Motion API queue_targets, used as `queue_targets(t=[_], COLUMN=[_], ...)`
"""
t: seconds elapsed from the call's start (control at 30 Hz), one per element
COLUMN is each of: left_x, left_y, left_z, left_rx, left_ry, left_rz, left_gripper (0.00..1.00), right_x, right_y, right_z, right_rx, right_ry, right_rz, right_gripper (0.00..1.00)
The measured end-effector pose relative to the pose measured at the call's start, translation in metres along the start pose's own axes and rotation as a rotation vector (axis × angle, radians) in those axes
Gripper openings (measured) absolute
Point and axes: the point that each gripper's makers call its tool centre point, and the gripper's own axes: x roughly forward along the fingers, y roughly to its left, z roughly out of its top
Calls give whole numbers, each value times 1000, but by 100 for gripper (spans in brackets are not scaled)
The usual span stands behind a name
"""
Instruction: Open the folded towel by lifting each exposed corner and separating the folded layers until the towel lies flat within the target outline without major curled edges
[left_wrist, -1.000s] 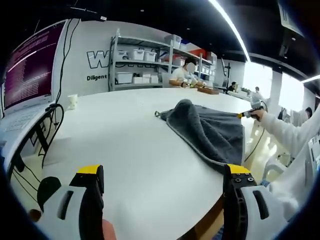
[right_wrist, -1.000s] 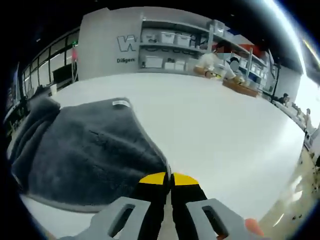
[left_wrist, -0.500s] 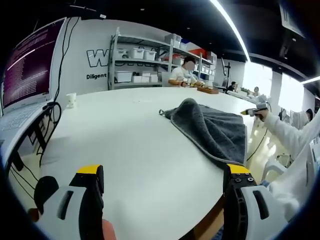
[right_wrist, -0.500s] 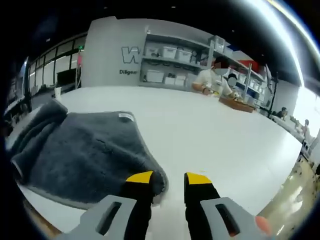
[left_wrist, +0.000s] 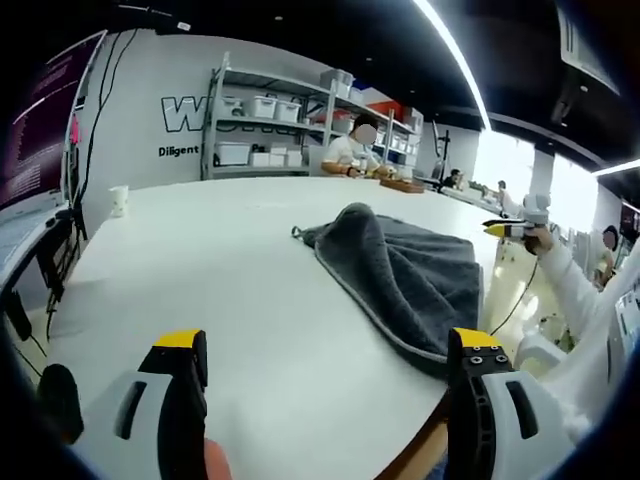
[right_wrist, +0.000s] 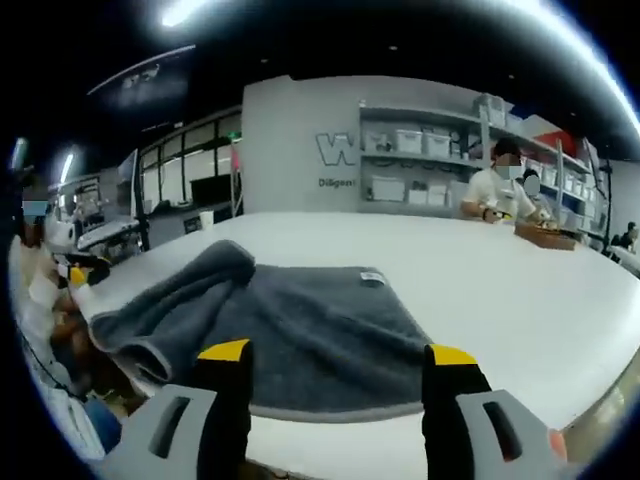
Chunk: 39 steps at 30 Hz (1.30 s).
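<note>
A dark grey towel (left_wrist: 410, 270) lies on the white table (left_wrist: 230, 260), partly spread, with a raised fold at its far corner (left_wrist: 355, 215). My left gripper (left_wrist: 325, 345) hovers open over the table's near edge, short of the towel, with nothing between its jaws. My right gripper (left_wrist: 505, 229) shows in the left gripper view beyond the towel, held by a hand in a white sleeve. In the right gripper view the towel (right_wrist: 300, 320) lies just ahead with a white label (right_wrist: 372, 278) at one corner. My right gripper (right_wrist: 338, 355) is open above the towel's near hem, not touching it.
A paper cup (left_wrist: 119, 200) stands at the table's far left. A person (left_wrist: 350, 155) sits at the far end beside a wooden tray (left_wrist: 407, 185). Shelves with white bins (left_wrist: 265, 130) line the back wall. A monitor (left_wrist: 35, 130) and cables hang at the left.
My right gripper went from shut at the towel's corner to wide open, let the corner go and drew back. The towel has settled on the table. The left gripper stayed open.
</note>
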Motion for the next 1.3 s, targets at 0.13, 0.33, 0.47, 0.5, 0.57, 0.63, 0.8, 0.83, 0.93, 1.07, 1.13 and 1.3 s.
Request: queue_targets(t=[0.13,0.33,0.47,0.5,0.57,0.63,0.8,0.83,0.93,1.07,1.13,1.3], left_x=[12,30,41,45,56,66,107,117,146,179,200,232], left_y=[-11,-26,-35,-36,-36,-35,-21,-18,-5,2,7,16], left_z=[3,8,17,20,30,37,51,53,56,55,52,47], left_rx=[-19,-29,-44,-47,-41,-18,48,60,91,125,117,67], left_ry=[-11,-11,-28,-36,-54,-68,-70,-72,-61,-12,19,54], left_rz=[-20,-58,-94,-100,-114,-117,-139,-147,-150,-202,-233,-252], left_gripper=[98,97,96,96,95,92,89,88,82,75,70,57], right_x=[-4,-17,-30,-33,-36,-40,-45,-45,-46,-49,-50,-50], right_y=[30,38,36,36,39,40,44,46,51,53,53,56], right_z=[-16,-33,-43,-42,-44,-42,-31,-30,-29,-26,-25,-23], right_rx=[3,6,-8,-8,-20,-16,-1,-4,-20,-38,-46,-51], right_ry=[33,64,58,44,43,57,4,0,2,-1,1,-5], right_rz=[81,99,88,86,101,115,135,139,151,148,145,149], right_gripper=[83,99,99,99,99,99,99,99,99,99,99,99])
